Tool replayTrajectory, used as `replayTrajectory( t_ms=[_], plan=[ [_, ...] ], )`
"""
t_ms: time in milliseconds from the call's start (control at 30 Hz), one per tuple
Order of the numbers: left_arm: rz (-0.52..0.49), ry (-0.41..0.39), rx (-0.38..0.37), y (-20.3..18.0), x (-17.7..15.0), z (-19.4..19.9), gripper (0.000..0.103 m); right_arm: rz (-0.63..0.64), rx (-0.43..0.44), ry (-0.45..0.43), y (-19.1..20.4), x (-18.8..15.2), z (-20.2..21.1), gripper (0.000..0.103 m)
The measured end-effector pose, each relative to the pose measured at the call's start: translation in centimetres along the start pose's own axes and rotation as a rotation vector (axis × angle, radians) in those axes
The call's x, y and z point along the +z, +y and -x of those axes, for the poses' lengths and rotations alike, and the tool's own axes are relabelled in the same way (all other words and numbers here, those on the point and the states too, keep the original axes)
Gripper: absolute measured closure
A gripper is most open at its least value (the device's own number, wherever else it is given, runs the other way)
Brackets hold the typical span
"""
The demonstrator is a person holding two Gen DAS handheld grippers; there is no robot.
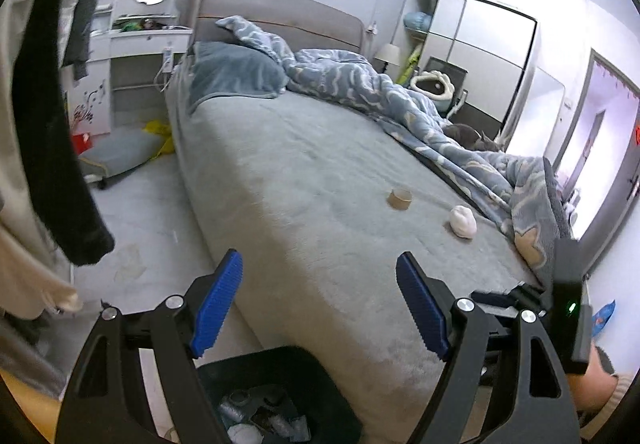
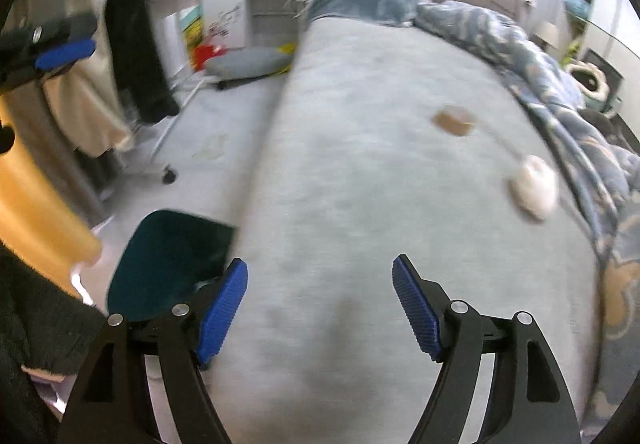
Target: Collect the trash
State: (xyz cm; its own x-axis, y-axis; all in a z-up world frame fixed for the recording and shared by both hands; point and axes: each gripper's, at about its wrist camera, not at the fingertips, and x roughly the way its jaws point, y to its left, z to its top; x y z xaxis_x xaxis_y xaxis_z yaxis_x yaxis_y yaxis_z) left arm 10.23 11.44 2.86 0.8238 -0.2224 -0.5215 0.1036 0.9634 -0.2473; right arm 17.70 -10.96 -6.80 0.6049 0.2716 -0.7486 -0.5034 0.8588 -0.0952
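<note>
A brown tape roll (image 1: 399,198) and a crumpled white wad (image 1: 462,221) lie on the grey bed (image 1: 304,180). Both also show in the blurred right wrist view, the roll (image 2: 455,119) and the wad (image 2: 535,189). A black trash bin (image 1: 276,396) with several scraps inside stands on the floor at the bed's near corner, just below my left gripper (image 1: 320,304), which is open and empty. My right gripper (image 2: 320,304) is open and empty over the bed's near end, with the bin (image 2: 168,264) to its left. The left gripper's blue pad (image 2: 66,54) shows at far left.
A rumpled blue quilt (image 1: 400,100) covers the bed's right side. Clothes hang on a wheeled rack (image 2: 136,44) at left. A grey cushion (image 1: 120,152), a yellow bag and a red box lie on the floor by a white desk (image 1: 136,56). A wardrobe (image 1: 480,56) stands at far right.
</note>
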Motion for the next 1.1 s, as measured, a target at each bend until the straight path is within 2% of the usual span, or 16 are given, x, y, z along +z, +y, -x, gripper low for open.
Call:
replayTrajectory(
  t_ms=[100, 267, 567, 800, 1100],
  plan=[
    [-0.019, 0.009, -0.016, -1.3, 0.3, -1.5, 0.021, -0.077, -0.040, -0.025, -2.9, -0.4, 0.3, 0.026],
    [-0.057, 0.034, -0.036, -3.7, 0.8, -4.3, 0.021, -0.174, -0.056, -0.052, -6.8, -0.4, -0.1, 0.025],
    [-0.117, 0.055, -0.045, -6.5, 1.3, -7.8, 0.019, -0.220, -0.073, -0.087, -11.6, 0.8, -1.4, 0.022],
    [-0.180, 0.082, -0.042, -8.2, 1.8, -11.2, 0.018, -0.318, -0.037, -0.107, -14.9, 1.6, -2.2, 0.019],
    [-0.175, 0.107, -0.090, -10.1, 3.0, -15.6, 0.018, -0.315, -0.062, -0.092, -17.9, 3.1, -4.5, 0.018]
  ],
)
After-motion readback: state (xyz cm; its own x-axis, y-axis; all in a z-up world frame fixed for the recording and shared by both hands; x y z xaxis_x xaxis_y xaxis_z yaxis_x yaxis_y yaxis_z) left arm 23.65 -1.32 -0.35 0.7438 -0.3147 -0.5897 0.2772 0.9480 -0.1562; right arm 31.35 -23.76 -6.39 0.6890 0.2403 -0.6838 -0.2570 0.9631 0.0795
